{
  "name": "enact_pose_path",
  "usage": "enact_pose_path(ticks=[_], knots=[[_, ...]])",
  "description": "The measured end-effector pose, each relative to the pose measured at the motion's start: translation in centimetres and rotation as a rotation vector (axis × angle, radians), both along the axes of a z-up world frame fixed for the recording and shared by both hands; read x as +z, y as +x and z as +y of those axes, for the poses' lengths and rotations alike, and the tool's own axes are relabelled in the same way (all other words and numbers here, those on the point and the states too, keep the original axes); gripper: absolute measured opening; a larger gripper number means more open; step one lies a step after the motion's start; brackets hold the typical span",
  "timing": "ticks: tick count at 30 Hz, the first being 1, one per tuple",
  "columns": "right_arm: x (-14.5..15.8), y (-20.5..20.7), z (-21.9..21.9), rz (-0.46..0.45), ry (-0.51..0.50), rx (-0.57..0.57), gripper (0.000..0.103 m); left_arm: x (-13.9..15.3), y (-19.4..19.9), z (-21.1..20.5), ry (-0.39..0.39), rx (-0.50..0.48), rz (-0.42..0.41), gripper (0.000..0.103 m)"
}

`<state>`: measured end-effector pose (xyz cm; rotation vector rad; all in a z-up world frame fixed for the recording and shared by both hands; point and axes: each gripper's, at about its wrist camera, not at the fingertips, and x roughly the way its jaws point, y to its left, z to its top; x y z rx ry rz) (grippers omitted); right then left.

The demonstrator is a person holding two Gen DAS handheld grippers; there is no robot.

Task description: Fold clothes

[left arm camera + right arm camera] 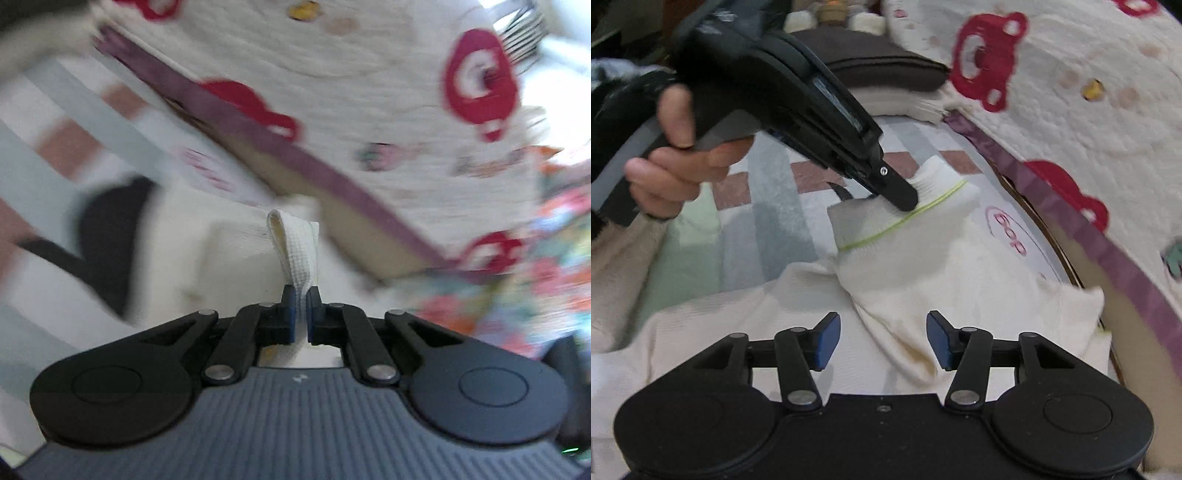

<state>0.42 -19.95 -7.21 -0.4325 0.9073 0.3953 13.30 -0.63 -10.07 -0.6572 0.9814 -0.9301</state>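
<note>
A cream knit garment point(908, 280) lies on the bed, its ribbed cuff with a lime-green stripe point(905, 221) pointing away from me. My left gripper point(302, 306) is shut on a fold of the cuff's cream fabric point(295, 243); in the right wrist view it point(905, 197) comes in from the upper left, held by a hand point(679, 155), its tips on the cuff. My right gripper point(883, 339) is open and empty, its blue pads point(827, 341) hovering just above the garment's body.
The bed has a checked sheet point(768, 206) in grey, green and brown. A cream quilt with red shapes and a purple border point(1071, 122) lies on the right. A dark brown cushion point(879, 62) sits at the back. Colourful floral fabric point(517, 295) shows at the right.
</note>
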Motion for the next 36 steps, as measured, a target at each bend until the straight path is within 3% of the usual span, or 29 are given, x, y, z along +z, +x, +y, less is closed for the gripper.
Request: enact_pose_path(ticks=[3,6,8,9,10,11,12,15,17,19,21,23,25,29,31,34,36], knots=[[0.3,-0.4,-0.6,0.052,0.052,-0.101,0.066,0.0,-1.6,-2.5,-0.12,-0.056,0.083,0.005],[0.4,-0.1,-1.6,0.093,0.117,-0.222,0.066,1.1,-2.6,-5.7,-0.146,-0.133,0.085,0.005],[0.8,0.2,-3.3,0.055,0.169,-0.32,0.065,1.5,-3.7,-7.9,-0.138,-0.178,0.081,0.006],[1.0,0.4,-4.2,0.036,0.198,-0.366,0.061,1.7,-3.7,-8.5,-0.13,-0.183,0.081,0.009],[1.4,0.4,-5.5,0.015,0.242,-0.402,0.036,1.8,-3.6,-9.1,-0.121,-0.188,0.081,0.022],[1.6,0.6,-7.0,0.012,0.275,-0.439,0.019,2.0,-3.5,-9.4,-0.114,-0.188,0.035,0.032],[1.5,0.9,-8.5,0.023,0.279,-0.486,0.01,2.3,-3.3,-9.7,-0.106,-0.188,-0.012,0.048],[0.7,0.9,-13.1,0.003,0.233,-0.625,0.01,1.9,-3.1,-8.9,0.059,-0.081,-0.28,0.05],[-0.4,0.7,-16.0,-0.004,0.176,-0.691,0.01,-1.5,-1.4,-7.4,0.137,-0.018,-0.206,0.05],[-1.7,0.6,-18.5,0.01,0.138,-0.741,0.01,-6.2,0.6,-6.2,0.278,0.016,0.02,0.045],[-2.9,0.5,-20.5,0.043,0.149,-0.774,0.011,-8.9,1.3,-5.2,0.385,0.034,0.132,0.045],[-3.9,0.1,-21.7,0.08,0.149,-0.799,0.02,-9.0,1.2,-5.5,0.484,0.028,0.113,0.034],[-5.3,0.0,-22.5,0.136,0.125,-0.834,0.041,-8.4,0.9,-5.9,0.556,0.007,0.061,0.036],[-7.6,-0.7,-24.5,0.258,0.067,-0.955,0.046,-7.6,-0.1,-6.5,0.684,0.027,-0.078,0.039],[-7.7,-1.4,-25.9,0.275,0.074,-1.023,0.047,-7.3,0.1,-7.0,0.718,0.039,-0.144,0.039],[-7.3,-2.6,-27.4,0.254,0.12,-1.066,0.047,-7.0,1.8,-7.1,0.639,0.073,-0.173,0.043],[-6.9,-3.1,-28.0,0.225,0.157,-1.065,0.047,-7.5,3.6,-7.7,0.632,0.101,-0.202,0.043]])
